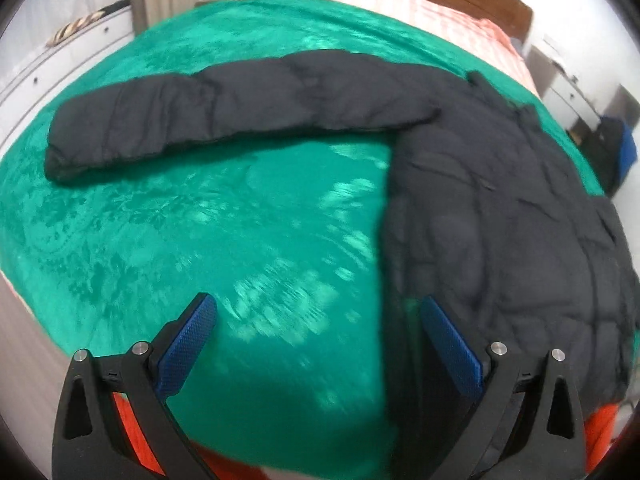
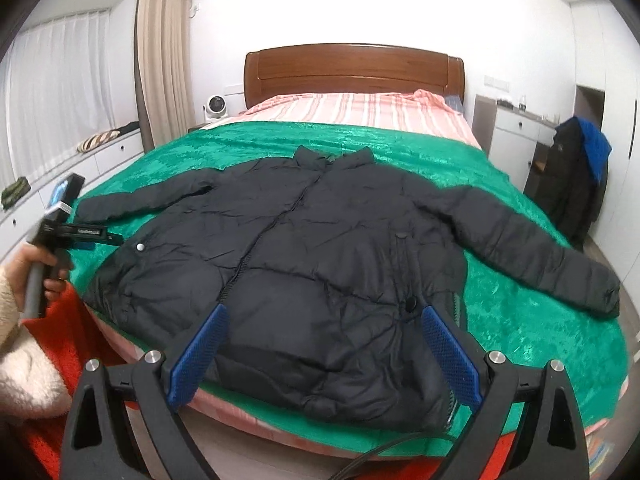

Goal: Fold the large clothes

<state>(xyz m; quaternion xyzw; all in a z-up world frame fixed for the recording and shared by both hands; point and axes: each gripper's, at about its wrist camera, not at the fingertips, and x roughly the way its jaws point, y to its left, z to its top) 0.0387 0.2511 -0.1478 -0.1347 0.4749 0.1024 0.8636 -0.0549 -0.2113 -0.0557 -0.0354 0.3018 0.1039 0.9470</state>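
On the bed (image 2: 460, 128), over a green blanket (image 2: 520, 320), a dark puffer jacket (image 2: 328, 248) lies flat, front up, both sleeves spread out to the sides. Its hem reaches the near blanket edge. The right gripper (image 2: 322, 344) hovers above that hem, blue fingers (image 2: 448, 348) spread wide, holding nothing. The left gripper (image 1: 318, 340) hangs beside the jacket's side edge under one sleeve (image 1: 224, 112), likewise wide apart and empty.

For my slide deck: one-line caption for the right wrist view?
Open right hand-held gripper above dark puffy jacket spread flat on green velvety blanket.
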